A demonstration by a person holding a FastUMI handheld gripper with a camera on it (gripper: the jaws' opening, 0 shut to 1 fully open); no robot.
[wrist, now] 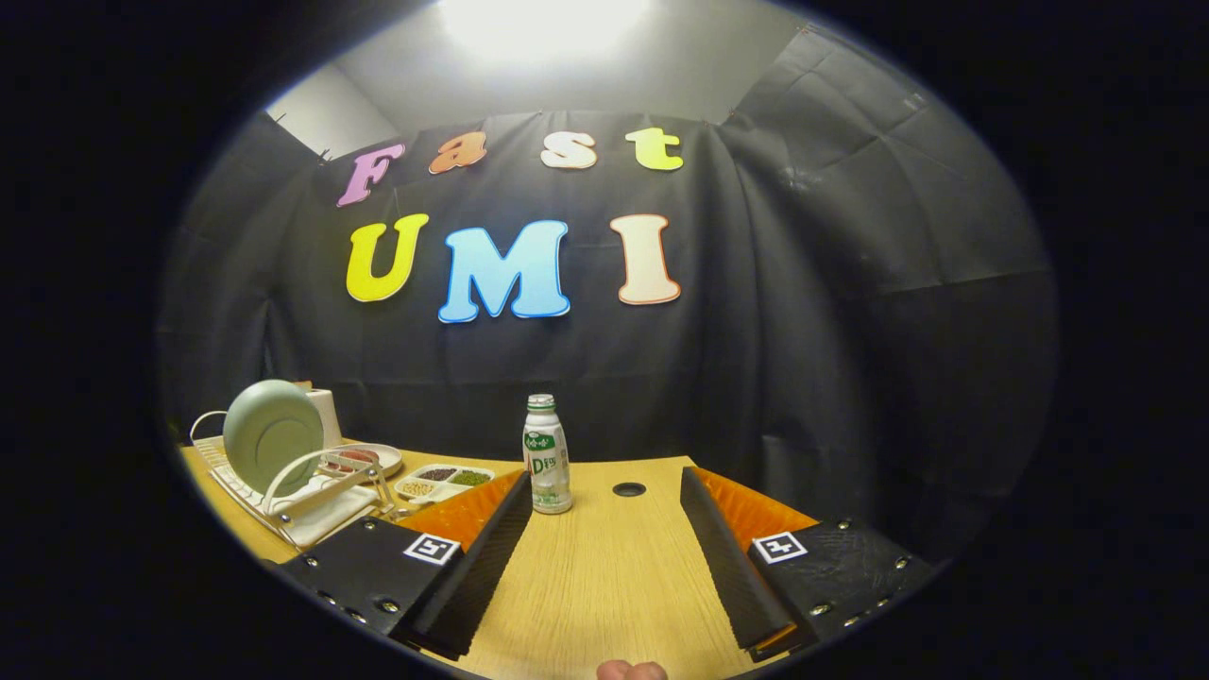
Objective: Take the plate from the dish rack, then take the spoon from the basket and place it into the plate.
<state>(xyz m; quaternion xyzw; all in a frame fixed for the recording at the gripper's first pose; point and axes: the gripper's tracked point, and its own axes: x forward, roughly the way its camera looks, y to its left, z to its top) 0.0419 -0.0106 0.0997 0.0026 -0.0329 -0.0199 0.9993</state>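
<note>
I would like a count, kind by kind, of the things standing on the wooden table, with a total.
Plates: 1, the green plate upright in the dish rack.
Dish racks: 1.
Bottles: 1, the bottle just ahead of the open tongs, which hold nothing.
Divided trays: 1, the tray beside the rack.
Shallow dishes: 1, the dish behind the rack.
Total: 5.

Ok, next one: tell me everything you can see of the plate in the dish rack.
The plate is round, pale green and matt, ceramic by its look, with a recessed foot ring on the side facing the camera. It stands on edge, slightly tilted, in the white dish rack, far off to the left of the open gripper, untouched by its fingers.
</note>
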